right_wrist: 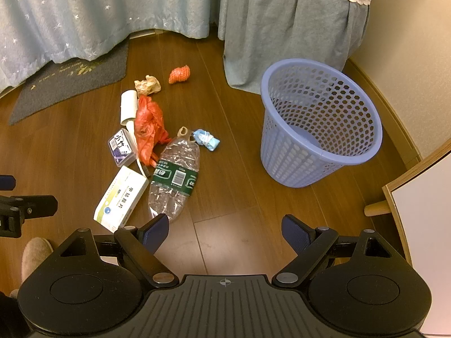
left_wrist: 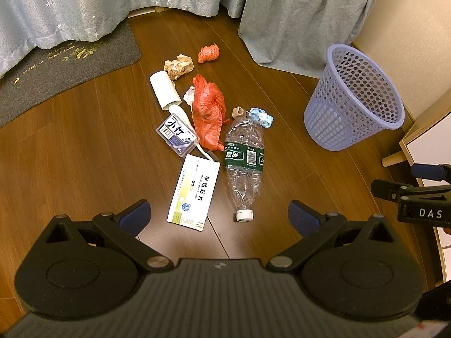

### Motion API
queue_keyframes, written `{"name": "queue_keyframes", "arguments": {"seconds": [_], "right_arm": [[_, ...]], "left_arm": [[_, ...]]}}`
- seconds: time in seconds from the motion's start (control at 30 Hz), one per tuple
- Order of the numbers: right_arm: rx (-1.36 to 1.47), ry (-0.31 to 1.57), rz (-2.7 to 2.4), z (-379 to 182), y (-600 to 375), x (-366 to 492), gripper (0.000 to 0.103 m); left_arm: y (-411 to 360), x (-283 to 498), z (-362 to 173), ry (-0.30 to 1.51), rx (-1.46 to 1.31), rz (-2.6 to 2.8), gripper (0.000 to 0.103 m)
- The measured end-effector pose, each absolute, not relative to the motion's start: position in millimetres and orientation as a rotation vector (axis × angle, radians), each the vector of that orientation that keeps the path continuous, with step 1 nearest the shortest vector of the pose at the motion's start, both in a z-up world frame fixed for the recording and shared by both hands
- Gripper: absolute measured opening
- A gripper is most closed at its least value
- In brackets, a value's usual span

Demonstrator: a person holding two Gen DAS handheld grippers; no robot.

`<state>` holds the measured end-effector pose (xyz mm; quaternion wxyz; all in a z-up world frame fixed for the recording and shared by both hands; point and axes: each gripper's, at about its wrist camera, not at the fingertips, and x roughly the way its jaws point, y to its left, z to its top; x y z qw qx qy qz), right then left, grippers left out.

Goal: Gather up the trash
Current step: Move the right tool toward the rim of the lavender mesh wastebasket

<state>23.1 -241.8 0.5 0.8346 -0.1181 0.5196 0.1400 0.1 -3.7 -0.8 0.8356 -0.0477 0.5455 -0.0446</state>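
Observation:
Trash lies scattered on the wooden floor: a crushed clear bottle (left_wrist: 244, 166) (right_wrist: 175, 180), a white medicine box (left_wrist: 194, 193) (right_wrist: 121, 198), a small plastic case (left_wrist: 177, 135) (right_wrist: 121, 148), a red plastic bag (left_wrist: 208, 111) (right_wrist: 148, 125), a lint roller (left_wrist: 165, 91) (right_wrist: 128, 107), crumpled brown paper (left_wrist: 178, 66) (right_wrist: 147, 85), an orange net (left_wrist: 208, 53) (right_wrist: 179, 74) and a blue mask (left_wrist: 261, 117) (right_wrist: 207, 140). A lilac mesh bin (left_wrist: 353, 100) (right_wrist: 318, 124) stands empty to the right. My left gripper (left_wrist: 220, 217) hovers open above the box and bottle. My right gripper (right_wrist: 225, 231) is open over bare floor.
Blue curtains (left_wrist: 70, 5) and a bed skirt (right_wrist: 282, 28) hang at the back. A grey mat (left_wrist: 64, 70) lies at far left. A white cabinet (right_wrist: 422, 219) on wooden legs stands at right. A slippered foot (right_wrist: 35, 253) shows at lower left.

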Motion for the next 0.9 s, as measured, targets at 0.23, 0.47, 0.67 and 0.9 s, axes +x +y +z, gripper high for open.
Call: {"name": "queue_keyframes", "arguments": {"seconds": [0.23,0.47,0.67,0.9], "right_arm": [[-0.238,1.098,0.308,2.4,-243.3,24.9,0.085],[-0.200,1.091,0.352,20.1,-243.1,29.0,0.085],[-0.194,1.110,0.428,42.9,-245.6,43.9,0.085],[-0.262,1.100,0.537,85.4,-250.9,71.2,0.085]], "left_arm": [[-2.5,-0.6,-0.9,1.150,-0.102,-0.093,0.102],[0.1,4.1,5.3,1.136,-0.116,-0.100,0.102],[2.7,10.7,15.9,1.110,-0.132,-0.105,0.102],[8.4,19.4,26.1,1.078,-0.153,-0.095,0.102]]}}
